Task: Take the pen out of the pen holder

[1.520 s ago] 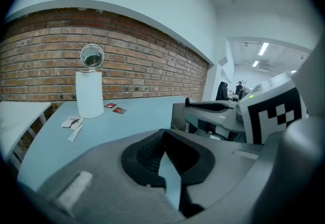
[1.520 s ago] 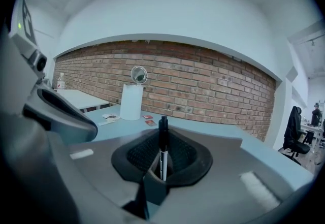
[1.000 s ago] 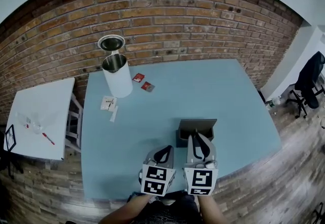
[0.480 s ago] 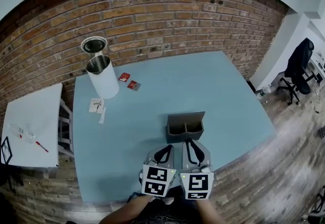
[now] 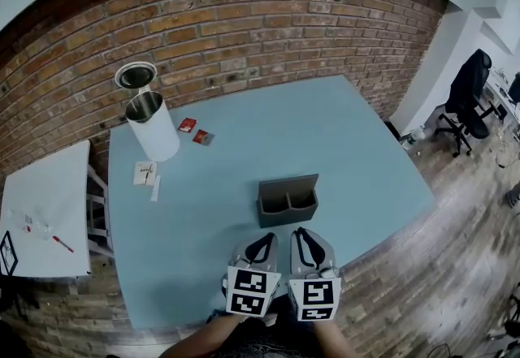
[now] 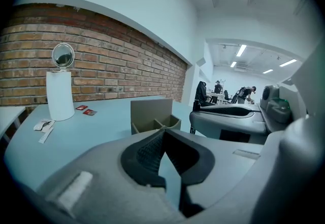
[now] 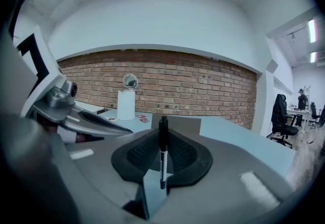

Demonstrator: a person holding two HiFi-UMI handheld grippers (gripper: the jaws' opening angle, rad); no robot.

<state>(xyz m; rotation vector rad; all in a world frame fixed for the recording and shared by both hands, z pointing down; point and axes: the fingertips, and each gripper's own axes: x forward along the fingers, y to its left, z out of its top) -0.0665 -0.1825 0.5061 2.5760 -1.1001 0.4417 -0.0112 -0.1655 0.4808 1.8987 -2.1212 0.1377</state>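
Note:
The grey two-compartment pen holder (image 5: pixel 286 200) stands on the blue table (image 5: pixel 244 137), a little beyond both grippers; it also shows as the pen holder (image 6: pixel 152 115) in the left gripper view. My right gripper (image 5: pixel 309 236) is shut on a pen (image 7: pixel 162 154) with a black cap and white barrel, held upright between its pads. The holder's back wall (image 7: pixel 180 122) rises just behind the pen. My left gripper (image 5: pixel 264 241) sits beside the right one near the table's front edge, its jaws together with nothing in them.
A white cylinder container (image 5: pixel 154 127) and a round mirror (image 5: pixel 134 74) stand at the far left by the brick wall. Red packets (image 5: pixel 195 131) and paper slips (image 5: pixel 146 174) lie nearby. A small white table (image 5: pixel 45 210) is left; an office chair (image 5: pixel 463 97) is right.
The right gripper was at the pen holder a second ago; it has drawn back toward the near edge with the pen. The left gripper drew back too. The holder stands apart from both.

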